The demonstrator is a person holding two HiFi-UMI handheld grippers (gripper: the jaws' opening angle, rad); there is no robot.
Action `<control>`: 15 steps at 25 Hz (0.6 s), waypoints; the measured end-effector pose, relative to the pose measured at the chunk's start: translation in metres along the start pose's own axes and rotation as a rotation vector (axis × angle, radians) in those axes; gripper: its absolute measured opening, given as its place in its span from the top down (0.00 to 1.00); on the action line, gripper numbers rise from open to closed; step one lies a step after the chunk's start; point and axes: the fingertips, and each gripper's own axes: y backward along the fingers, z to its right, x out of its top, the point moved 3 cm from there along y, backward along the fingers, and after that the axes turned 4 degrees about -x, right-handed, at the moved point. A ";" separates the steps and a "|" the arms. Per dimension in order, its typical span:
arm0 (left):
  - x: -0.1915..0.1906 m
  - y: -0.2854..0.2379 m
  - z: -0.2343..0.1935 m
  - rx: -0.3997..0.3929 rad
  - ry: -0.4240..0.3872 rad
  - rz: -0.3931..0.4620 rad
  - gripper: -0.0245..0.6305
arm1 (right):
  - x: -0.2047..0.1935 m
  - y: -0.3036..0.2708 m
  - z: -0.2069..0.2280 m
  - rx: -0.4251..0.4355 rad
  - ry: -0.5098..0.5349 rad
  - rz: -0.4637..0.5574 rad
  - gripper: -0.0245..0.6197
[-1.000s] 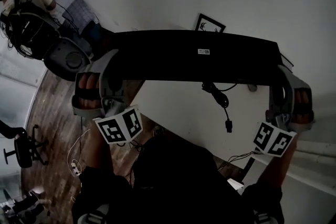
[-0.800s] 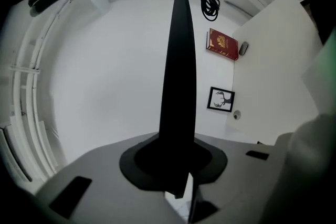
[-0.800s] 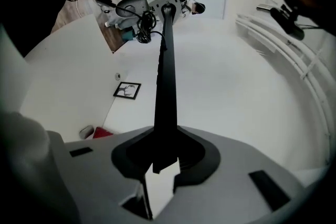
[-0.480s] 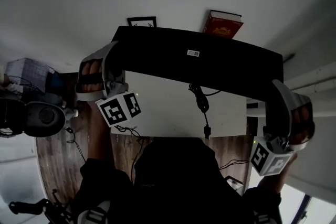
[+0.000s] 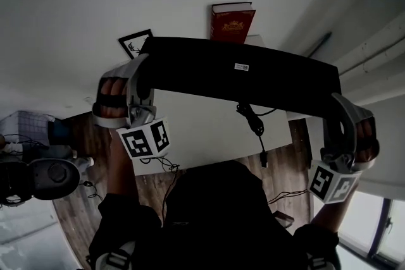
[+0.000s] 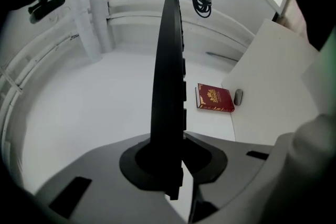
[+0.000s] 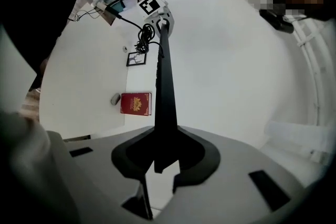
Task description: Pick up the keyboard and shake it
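White walls and a white table (image 5: pixel 202 129) over a wooden floor (image 5: pixel 82 136) make up the setting in the head view. A black keyboard (image 5: pixel 240 73) is held in the air, well apart from the table, with its underside and a small white label (image 5: pixel 241 66) turned to the head camera. A black cable (image 5: pixel 253 120) is seen hanging from the middle of its near edge, with the plug end loose.

The left gripper (image 5: pixel 140 82) is clamped on the keyboard's left end. In the left gripper view the keyboard (image 6: pixel 169 76) is seen edge-on, running straight away from the left gripper (image 6: pixel 173 157), whose jaws are closed narrowly on its thin end. The right gripper (image 5: pixel 338 120) is clamped on the right end. In the right gripper view the same edge-on keyboard (image 7: pixel 164 92) is gripped by the right gripper (image 7: pixel 163 157), its jaws likewise drawn in tight against the end.

A marker cube is carried below each gripper, left (image 5: pixel 145 139) and right (image 5: pixel 330 181).

A red book (image 5: pixel 232 22) and a framed picture (image 5: pixel 134 43) are noted beyond the keyboard's far edge. A small grey object (image 6: pixel 238 96) lies just beside the book (image 6: pixel 215 98); what it is cannot be told.
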 end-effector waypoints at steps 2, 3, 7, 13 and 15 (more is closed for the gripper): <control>-0.002 0.006 0.007 -0.026 -0.008 0.011 0.84 | -0.008 -0.007 -0.014 0.065 -0.032 -0.002 0.81; -0.003 0.010 0.010 -0.036 -0.019 0.010 0.84 | -0.011 -0.012 -0.022 0.101 -0.042 -0.002 0.81; -0.006 0.035 0.022 -0.059 -0.089 0.021 0.84 | -0.015 -0.032 -0.050 0.215 -0.059 -0.008 0.81; -0.034 0.072 0.045 -0.138 -0.120 0.006 0.84 | 0.008 -0.070 -0.083 0.335 -0.076 0.095 0.81; -0.045 0.082 0.059 -0.191 -0.084 -0.008 0.84 | 0.020 -0.080 -0.098 0.388 -0.071 0.122 0.81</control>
